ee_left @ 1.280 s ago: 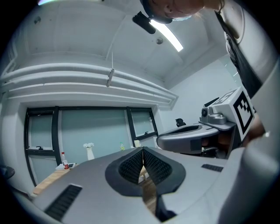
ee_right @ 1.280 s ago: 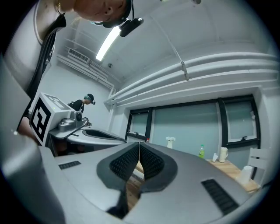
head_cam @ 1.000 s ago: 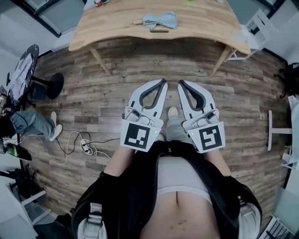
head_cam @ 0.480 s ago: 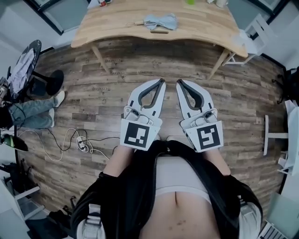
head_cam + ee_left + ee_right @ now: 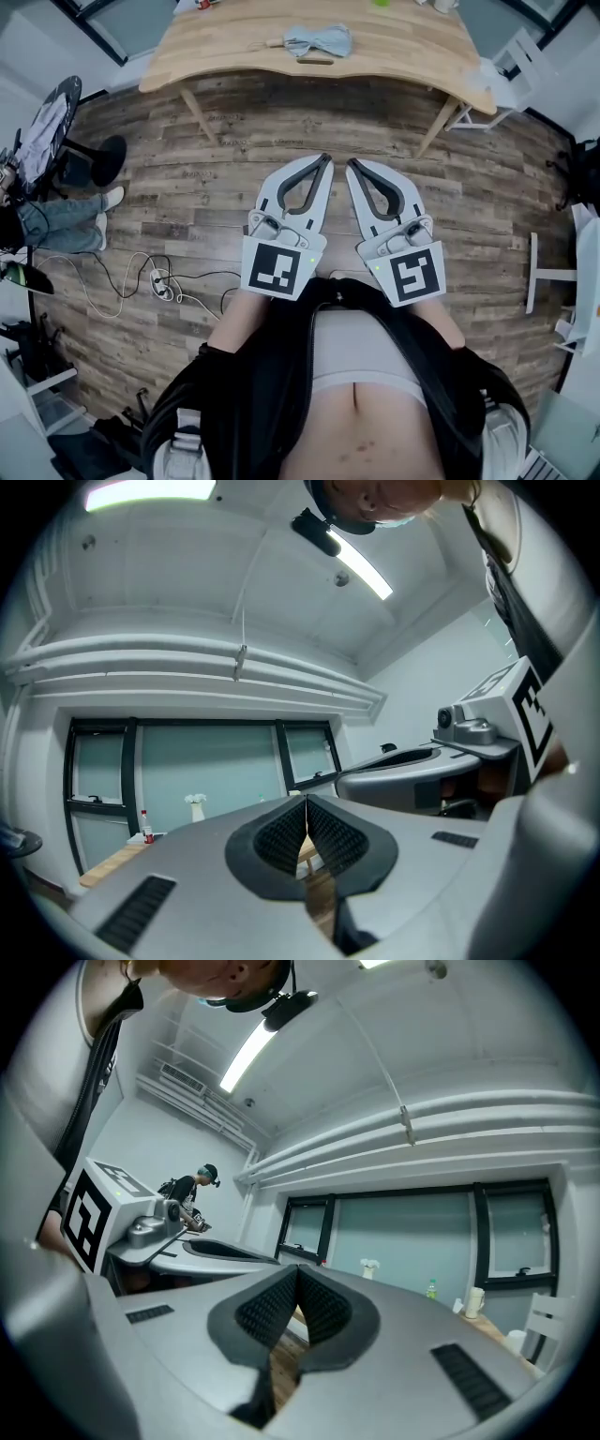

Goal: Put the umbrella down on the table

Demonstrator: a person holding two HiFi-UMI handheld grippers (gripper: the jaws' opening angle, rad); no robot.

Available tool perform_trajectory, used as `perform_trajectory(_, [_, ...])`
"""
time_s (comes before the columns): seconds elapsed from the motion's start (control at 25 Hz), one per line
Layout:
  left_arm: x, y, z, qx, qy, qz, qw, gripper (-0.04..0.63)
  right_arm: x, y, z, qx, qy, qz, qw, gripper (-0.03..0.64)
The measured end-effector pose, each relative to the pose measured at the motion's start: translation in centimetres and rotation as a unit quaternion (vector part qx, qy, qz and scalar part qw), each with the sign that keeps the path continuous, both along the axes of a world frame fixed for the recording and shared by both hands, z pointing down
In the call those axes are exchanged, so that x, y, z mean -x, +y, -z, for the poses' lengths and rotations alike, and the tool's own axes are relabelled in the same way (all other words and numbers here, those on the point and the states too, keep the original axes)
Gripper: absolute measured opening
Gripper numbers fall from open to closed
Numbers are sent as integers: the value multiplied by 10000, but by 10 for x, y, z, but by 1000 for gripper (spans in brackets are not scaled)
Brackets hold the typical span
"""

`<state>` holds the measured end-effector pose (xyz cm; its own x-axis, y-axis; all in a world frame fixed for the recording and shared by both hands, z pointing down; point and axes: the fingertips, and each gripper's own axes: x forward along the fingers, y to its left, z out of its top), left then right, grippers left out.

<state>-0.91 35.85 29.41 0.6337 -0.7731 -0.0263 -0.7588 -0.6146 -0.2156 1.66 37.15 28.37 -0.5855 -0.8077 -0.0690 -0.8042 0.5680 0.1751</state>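
— Step in hand?
— Judged finished. Find the umbrella (image 5: 319, 41) at top centre of frame, flat on the bench (image 5: 216, 52), near its front edge. Note the left tongs (image 5: 325, 161) and right tongs (image 5: 351, 165) at centre frame: both clenched, gripping nothing, well apart from the bench.
— Next move?
— Probably none beyond holding off. If approaching, go straight up-frame over bare floor (image 5: 234, 141). Keep clear of the cables (image 5: 159, 286) at left and the bench legs (image 5: 202, 117).
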Motion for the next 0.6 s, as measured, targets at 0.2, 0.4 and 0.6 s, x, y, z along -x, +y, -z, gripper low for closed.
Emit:
perform_trajectory(0.2, [3,-4,1,-49,15,41,10000,8,2,-4,-1,3,-24,40,10000,28])
perform_trajectory(0.4, [6,-4,1,-37,59,59,10000,8,3,-3,-2,22,-12,28,10000,28])
perform_trajectory(0.6, [5,2,2,-76,29,17,10000,8,3,3,-3,-4,7,15,10000,28])
